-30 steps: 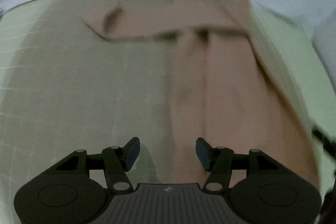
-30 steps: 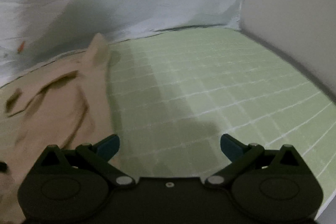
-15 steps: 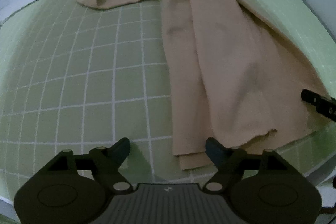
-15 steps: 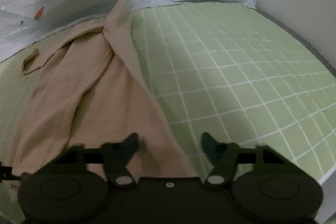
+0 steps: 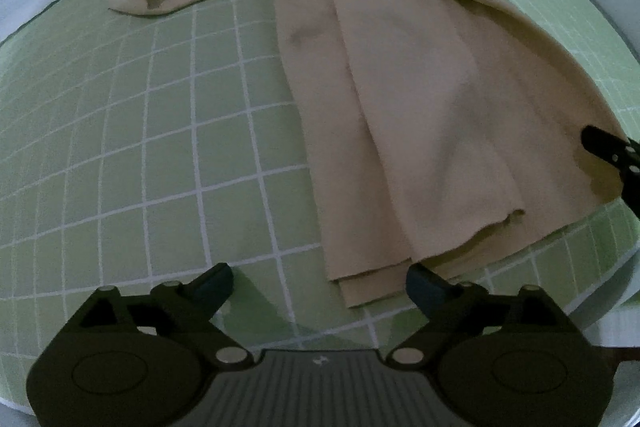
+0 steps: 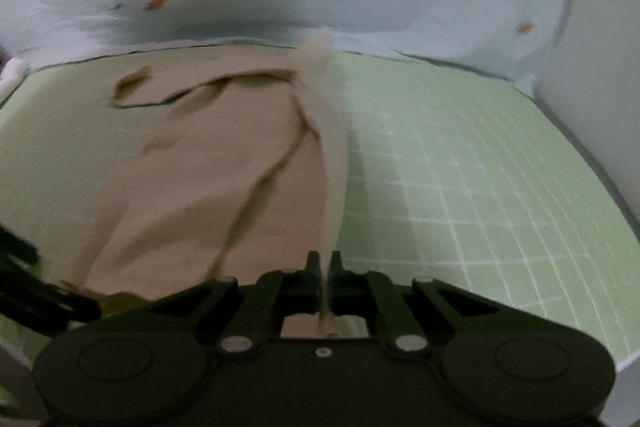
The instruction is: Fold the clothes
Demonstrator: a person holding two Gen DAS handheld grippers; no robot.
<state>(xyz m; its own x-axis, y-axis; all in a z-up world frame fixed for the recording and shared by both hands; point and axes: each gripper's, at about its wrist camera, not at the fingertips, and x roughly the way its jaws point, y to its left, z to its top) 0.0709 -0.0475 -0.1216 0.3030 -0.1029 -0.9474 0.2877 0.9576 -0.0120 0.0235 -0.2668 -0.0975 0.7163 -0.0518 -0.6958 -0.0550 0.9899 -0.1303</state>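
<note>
Left gripper (image 5: 319,278): jaws wide, holding nothing, low over the mat (image 5: 120,147). Garment (image 5: 420,107) lies flat ahead and to its right; near hem corner just ahead, between the fingertips, not touching. Right gripper (image 6: 325,261): jaws closed on garment's right edge (image 6: 334,163), which runs straight ahead from the pinch

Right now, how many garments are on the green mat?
1: a beige garment lying lengthwise on the green grid mat, its near right edge pinched in the right gripper. The left gripper hovers open by the hem. Its layers could hide others.
</note>
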